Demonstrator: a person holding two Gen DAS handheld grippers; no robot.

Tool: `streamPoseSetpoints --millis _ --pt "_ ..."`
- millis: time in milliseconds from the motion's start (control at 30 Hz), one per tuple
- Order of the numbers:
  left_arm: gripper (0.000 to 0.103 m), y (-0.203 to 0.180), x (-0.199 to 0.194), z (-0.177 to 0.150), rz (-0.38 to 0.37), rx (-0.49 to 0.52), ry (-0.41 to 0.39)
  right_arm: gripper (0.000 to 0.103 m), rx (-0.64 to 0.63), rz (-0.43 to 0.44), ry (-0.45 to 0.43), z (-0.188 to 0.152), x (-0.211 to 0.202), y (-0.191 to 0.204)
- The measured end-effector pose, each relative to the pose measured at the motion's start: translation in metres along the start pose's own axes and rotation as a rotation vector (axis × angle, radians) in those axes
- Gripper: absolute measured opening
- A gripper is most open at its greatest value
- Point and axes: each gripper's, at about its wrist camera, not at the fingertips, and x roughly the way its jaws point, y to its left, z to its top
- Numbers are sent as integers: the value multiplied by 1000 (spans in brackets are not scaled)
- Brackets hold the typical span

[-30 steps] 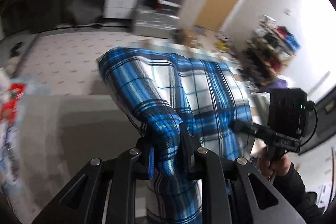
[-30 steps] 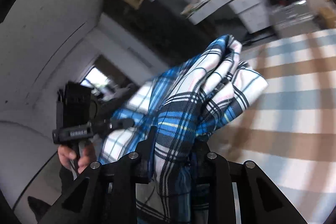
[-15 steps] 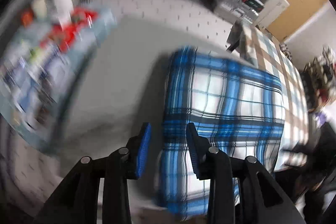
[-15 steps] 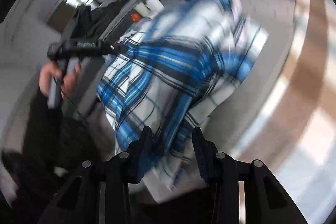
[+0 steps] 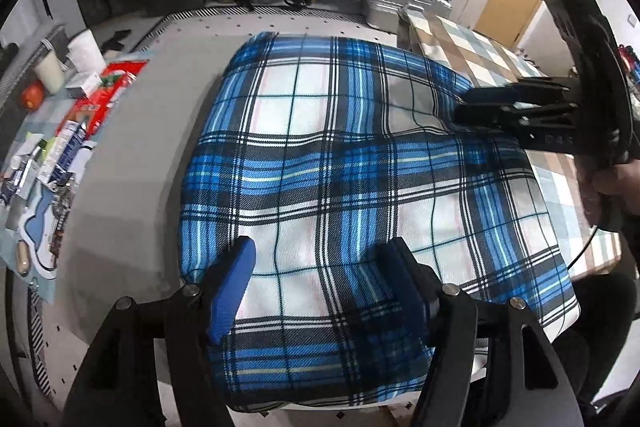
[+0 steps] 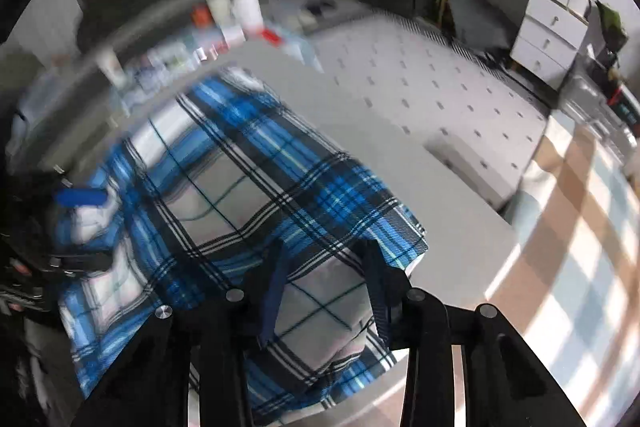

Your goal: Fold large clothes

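Since a second ago, both my tongs have come down from the air, and the plaid cloth (image 5: 352, 155) that hung between them now lies folded flat on the grey bench (image 5: 132, 147).

My left tongs (image 5: 316, 279) are opening, wide over the near part of the cloth, and the pads do not press it. My right tongs (image 6: 326, 291) are closing a little, with the near right corner of the cloth between them; I cannot tell if the pads pinch it.

I judge the cloth light, soft and limp. It will sag and slide on itself, so I should take it at two corners of one edge, through all layers.

Small bottles, cups and packets (image 5: 60, 115) lie along the left side of the bench, well apart from the cloth. On the right a checked tablecloth (image 5: 472, 55) touches its edge. Nothing stands in the way of the next fold, only the near edge hangs over the bench.
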Motion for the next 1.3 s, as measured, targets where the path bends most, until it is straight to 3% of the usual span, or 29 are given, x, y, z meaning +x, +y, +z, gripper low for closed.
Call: streamPoseSetpoints --millis 67,133,233,267,367,467,600,700,767,833,900,967,1133,1300 --pt "63 0 -10 -6 -4 7 5 37 -4 -28 18 -5 -8 0" --pt "63 -15 -26 0 -35 6 -24 40 4 -20 -31 -14 -31 3" --pt "63 -23 -30 -11 -91 37 -38 37 -59 114 -90 -37 -61 27" --pt "63 -28 -28 -13 -93 44 -49 36 -97 117 -74 -47 -61 39" --pt "63 -42 -21 -22 -130 78 -88 37 -185 -1 60 -72 -23 62" --pt "63 -55 -14 -26 -15 106 -99 37 -35 88 49 -83 -29 43" --pt "63 -81 -37 -32 113 140 -199 40 103 149 -139 -97 -102 16" --pt "63 -100 -64 -42 178 139 -322 68 107 135 -300 -115 -163 18" --pt "64 -114 -83 -51 259 117 -400 95 65 86 -444 -131 -203 29" --pt "82 -126 -99 -56 301 91 -475 103 40 22 -565 -150 -238 40" --pt "84 -133 -119 -68 301 44 -550 103 28 -6 -649 -164 -259 48" --pt "85 -144 -137 -87 226 24 -589 103 51 -40 -691 -179 -277 54" --pt "102 -152 -162 -115 261 -50 -699 103 99 -23 -691 -209 -281 71" --pt "102 -158 -174 -134 291 -104 -721 103 69 -51 -711 -236 -284 103"
